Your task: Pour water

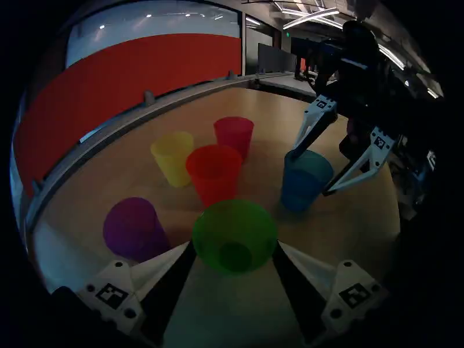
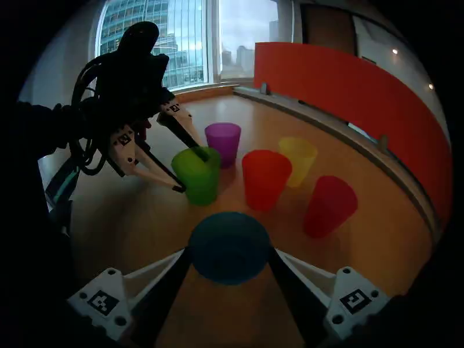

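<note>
Plainly, in the left gripper view the left claw (image 1: 234, 248) is closed partway onto the upright green cup (image 1: 235, 229), one finger against each side. The blue cup (image 1: 301, 182) stands ahead and to the right of it, near. In the right gripper view the right claw (image 2: 229, 255) grips the blue cup likewise, and the green cup lies ahead, slightly left. Both are translucent plastic. Whether either holds water I cannot tell in this dim light.

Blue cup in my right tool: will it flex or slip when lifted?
Looks like thin plastic, so the blue cup may flex as the right tool squeezes. Its tapered walls could let it slip. Contents unclear.
</note>
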A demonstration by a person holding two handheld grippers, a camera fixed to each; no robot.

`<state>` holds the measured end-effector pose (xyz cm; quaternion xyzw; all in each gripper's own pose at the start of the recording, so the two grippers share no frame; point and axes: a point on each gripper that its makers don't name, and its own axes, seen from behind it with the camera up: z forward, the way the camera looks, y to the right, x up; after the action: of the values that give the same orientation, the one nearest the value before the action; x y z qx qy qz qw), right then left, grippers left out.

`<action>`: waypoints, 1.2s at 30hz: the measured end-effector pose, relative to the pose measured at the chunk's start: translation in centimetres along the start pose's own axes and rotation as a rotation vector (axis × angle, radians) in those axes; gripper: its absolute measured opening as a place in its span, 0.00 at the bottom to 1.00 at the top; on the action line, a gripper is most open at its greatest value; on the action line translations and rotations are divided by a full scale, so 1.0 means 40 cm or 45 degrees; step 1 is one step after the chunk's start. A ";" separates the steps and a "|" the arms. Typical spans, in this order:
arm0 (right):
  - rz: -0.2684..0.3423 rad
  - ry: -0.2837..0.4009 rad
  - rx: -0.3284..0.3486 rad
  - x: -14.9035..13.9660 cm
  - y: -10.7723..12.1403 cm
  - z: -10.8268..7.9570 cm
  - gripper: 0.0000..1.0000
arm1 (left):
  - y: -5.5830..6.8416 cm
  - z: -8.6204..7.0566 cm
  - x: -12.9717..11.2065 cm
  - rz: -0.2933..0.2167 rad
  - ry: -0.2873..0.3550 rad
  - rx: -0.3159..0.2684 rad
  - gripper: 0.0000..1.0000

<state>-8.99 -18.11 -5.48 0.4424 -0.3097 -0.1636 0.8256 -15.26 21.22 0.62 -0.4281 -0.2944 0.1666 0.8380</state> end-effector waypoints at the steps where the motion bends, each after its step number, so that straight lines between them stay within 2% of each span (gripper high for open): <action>1: 0.000 0.000 0.000 0.000 0.000 0.000 0.99 | 0.000 0.002 0.001 0.000 0.001 0.001 0.92; 14: -0.001 0.003 -0.001 0.005 0.004 0.001 0.99 | 0.005 0.010 0.014 0.009 0.014 0.001 0.92; 28: -0.005 0.001 0.000 0.004 0.003 0.004 0.99 | 0.007 0.011 0.011 -0.005 0.013 0.000 0.87; 36: -0.007 0.010 0.001 0.005 -0.002 0.008 0.93 | 0.005 0.010 0.011 -0.002 0.016 0.002 0.87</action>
<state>-9.06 -18.46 -5.33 0.4443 -0.3052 -0.1638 0.8262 -15.16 21.83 0.79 -0.4282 -0.2893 0.1636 0.8403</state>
